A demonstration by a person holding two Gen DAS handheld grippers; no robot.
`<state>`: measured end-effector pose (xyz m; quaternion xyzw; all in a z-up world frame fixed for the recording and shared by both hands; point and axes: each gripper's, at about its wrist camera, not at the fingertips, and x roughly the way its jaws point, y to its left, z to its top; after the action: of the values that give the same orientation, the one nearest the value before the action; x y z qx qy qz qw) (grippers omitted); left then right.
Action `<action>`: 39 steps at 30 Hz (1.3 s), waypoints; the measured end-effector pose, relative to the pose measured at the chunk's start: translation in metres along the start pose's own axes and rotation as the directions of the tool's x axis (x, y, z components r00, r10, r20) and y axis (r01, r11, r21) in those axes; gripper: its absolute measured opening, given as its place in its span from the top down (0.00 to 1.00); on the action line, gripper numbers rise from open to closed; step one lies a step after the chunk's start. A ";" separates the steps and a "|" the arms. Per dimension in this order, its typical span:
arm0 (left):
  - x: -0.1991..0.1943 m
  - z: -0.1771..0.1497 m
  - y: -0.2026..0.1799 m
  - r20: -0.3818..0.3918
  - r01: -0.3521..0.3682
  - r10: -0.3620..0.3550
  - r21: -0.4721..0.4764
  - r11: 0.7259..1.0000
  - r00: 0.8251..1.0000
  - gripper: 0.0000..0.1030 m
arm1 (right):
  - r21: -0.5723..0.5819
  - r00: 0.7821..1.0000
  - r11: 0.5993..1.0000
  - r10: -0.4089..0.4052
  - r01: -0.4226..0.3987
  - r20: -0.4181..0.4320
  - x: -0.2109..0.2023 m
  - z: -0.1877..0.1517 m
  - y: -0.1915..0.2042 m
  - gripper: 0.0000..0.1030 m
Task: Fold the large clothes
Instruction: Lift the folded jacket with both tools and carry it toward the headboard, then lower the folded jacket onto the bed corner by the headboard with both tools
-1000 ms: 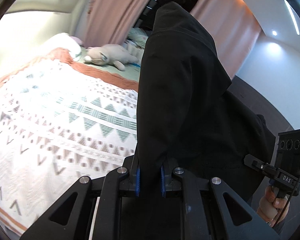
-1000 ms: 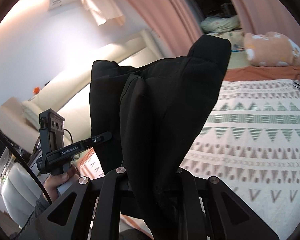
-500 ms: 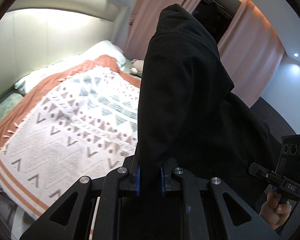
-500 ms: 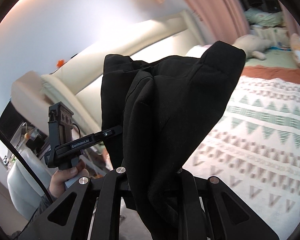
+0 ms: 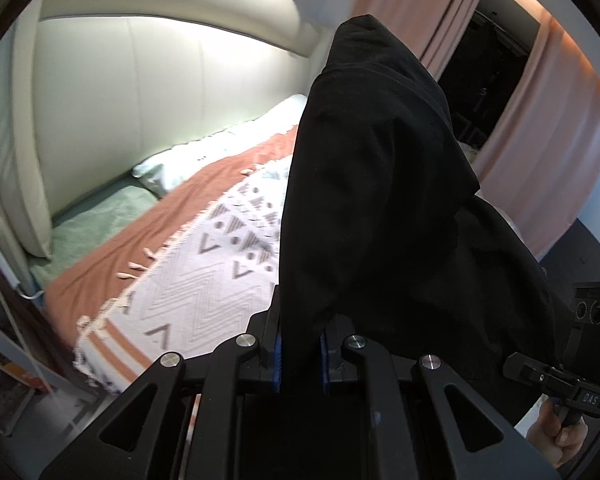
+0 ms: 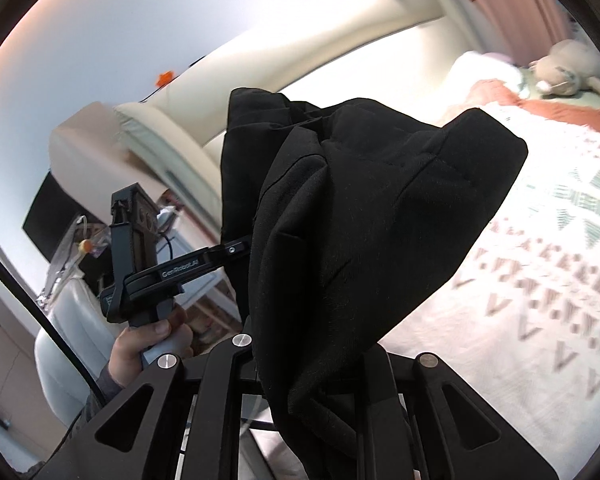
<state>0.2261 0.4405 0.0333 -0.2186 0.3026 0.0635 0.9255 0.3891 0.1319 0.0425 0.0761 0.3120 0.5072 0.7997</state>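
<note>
Both claws clamped on the black garment: left claw (image 5: 299, 354) pinches a fold between its blue pads, right claw (image 6: 308, 364) is closed on a bunch of the same cloth. Garment (image 5: 380, 208) hangs in the air between the two, bunched and draped forward over the fingers, not touching the bed. In the right view the left claw sits just beside the cloth's far edge, hand (image 6: 148, 344) on its grip.

Step, as I read it: carrying the garment over to the bed to lay it out; no fold made yet. Next move calls for pulling the two claws apart to stretch the cloth flat, then lowering it onto the blanket (image 5: 204, 288) without letting go early.

Around: patterned blanket with orange border covers most of the bed, pillow (image 5: 220, 156) at the padded headboard (image 5: 160, 92), plush toy (image 6: 568, 68) at the far side, curtains (image 5: 416, 4) behind. Middle of the blanket looks free. Risk: bunched fabric lands doubled over.
</note>
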 end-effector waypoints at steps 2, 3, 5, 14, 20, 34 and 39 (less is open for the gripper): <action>-0.004 0.006 0.009 0.003 -0.037 0.037 -0.001 0.999 0.999 0.86 | 0.001 1.000 1.000 0.029 -0.029 -0.011 0.009 0.000 -0.001 0.89; -0.006 0.008 0.015 0.005 -0.049 0.049 -0.005 0.999 0.999 0.86 | 0.004 0.999 0.999 0.047 -0.047 -0.018 0.015 0.001 -0.002 0.89; -0.013 0.009 0.021 0.013 -0.083 0.083 -0.006 0.997 0.996 0.86 | 0.014 0.996 0.997 0.082 -0.082 -0.029 0.028 0.003 -0.005 0.89; -0.009 0.015 0.040 -0.023 -0.185 0.185 0.009 0.983 0.982 0.87 | 0.126 0.973 0.968 0.224 -0.217 -0.047 0.067 0.002 -0.047 0.89; 0.053 0.024 0.055 -0.078 -0.222 0.223 0.022 0.975 0.972 0.87 | 0.208 0.965 0.949 0.255 -0.236 -0.066 0.090 0.005 -0.109 0.89; 0.176 0.044 0.050 -0.217 -0.248 0.252 0.049 0.968 0.943 0.87 | 0.300 0.991 0.949 0.122 -0.099 -0.059 0.096 0.017 -0.252 0.89; 0.202 0.022 0.051 -0.322 -0.251 0.252 0.047 0.967 0.913 0.64 | 0.366 0.986 0.923 -0.068 0.120 -0.153 0.101 0.002 -0.302 0.79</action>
<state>0.3882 0.4931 -0.0879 -0.1831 0.4768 0.1443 0.8475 0.6508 0.0761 -0.1308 0.1769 0.4605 0.4034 0.7706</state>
